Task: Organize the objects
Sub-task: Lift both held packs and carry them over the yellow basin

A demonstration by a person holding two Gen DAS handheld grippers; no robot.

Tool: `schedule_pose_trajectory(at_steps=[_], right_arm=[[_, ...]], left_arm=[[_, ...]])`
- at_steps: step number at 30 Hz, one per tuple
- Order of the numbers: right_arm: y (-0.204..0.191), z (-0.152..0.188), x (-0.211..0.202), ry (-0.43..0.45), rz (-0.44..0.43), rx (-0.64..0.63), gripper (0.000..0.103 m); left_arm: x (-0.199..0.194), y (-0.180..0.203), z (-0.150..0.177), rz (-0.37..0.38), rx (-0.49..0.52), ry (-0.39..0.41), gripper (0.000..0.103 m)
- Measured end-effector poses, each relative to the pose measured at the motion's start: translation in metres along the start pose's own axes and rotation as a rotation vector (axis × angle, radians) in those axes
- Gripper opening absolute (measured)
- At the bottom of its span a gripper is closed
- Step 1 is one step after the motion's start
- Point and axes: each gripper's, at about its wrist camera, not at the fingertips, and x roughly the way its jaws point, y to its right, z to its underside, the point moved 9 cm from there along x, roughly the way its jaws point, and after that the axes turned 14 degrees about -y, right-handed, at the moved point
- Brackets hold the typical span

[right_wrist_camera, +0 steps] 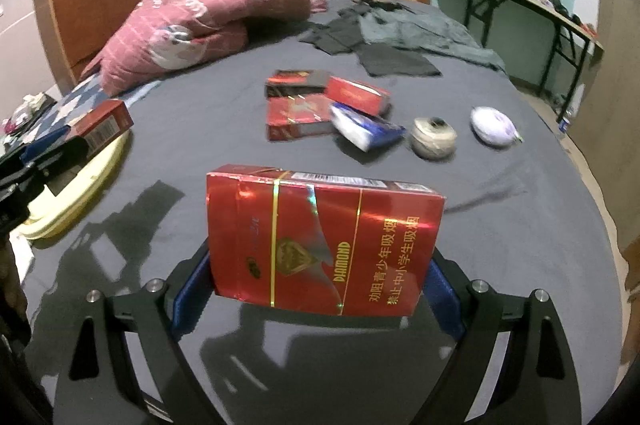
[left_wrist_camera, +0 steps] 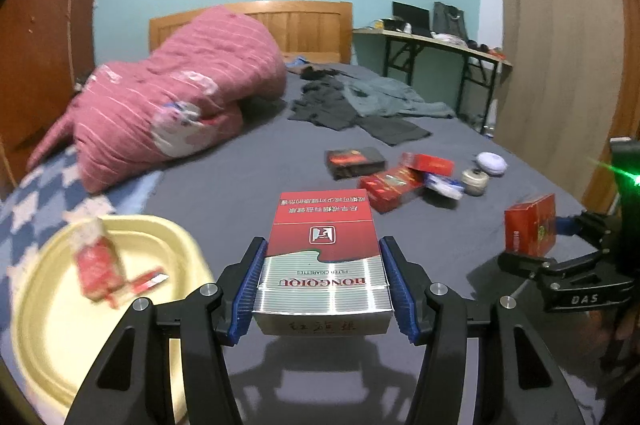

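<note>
Between the blue pads of the left claw (left_wrist_camera: 322, 285) sits a red and silver cigarette pack (left_wrist_camera: 324, 265), pressed on both narrow sides and held above the grey bed sheet (left_wrist_camera: 240, 177). Just left of this claw lies a yellow tray (left_wrist_camera: 48, 325) with a blurred red packet (left_wrist_camera: 96, 269) in it. To its right, the right claw (right_wrist_camera: 320, 289) stands wide and grips a red pack (right_wrist_camera: 324, 245) across its long sides, tilted a little. Ahead of both claws, well apart from them, lie a few more red packs (right_wrist_camera: 296, 117), a blue and white pouch (right_wrist_camera: 364, 127), a ball of thread (right_wrist_camera: 434, 139) and a small white case (right_wrist_camera: 494, 127). Farther back rest a pink quilt (left_wrist_camera: 180, 97) and dark clothes (left_wrist_camera: 352, 101).
</note>
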Motion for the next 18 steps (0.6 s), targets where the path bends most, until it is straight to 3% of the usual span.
schedule_pose_trajectory(at_steps=[5,8,13,18], right_arm=[[-0.049,-0.014,-0.019,0.028,-0.037,-0.076,0.091],[-0.082,-0.025,-0.03,0.049,-0.085,-0.098,0.091],[-0.149,-0.052,-0.045,0.081,-0.156,-0.168,0.091],[-0.219,-0.077,-0.049,0.089,-0.227,-0.246,0.091]], left_arm=[[-0.032,-0.036,0.0,-0.053,-0.03,0.053,0.056],[-0.046,-0.063,0.005,-0.109,-0.032,0.046,0.056],[-0.081,-0.116,0.012,-0.216,-0.049,0.066,0.056],[-0.108,-0.164,0.009,-0.267,-0.117,0.087,0.056]])
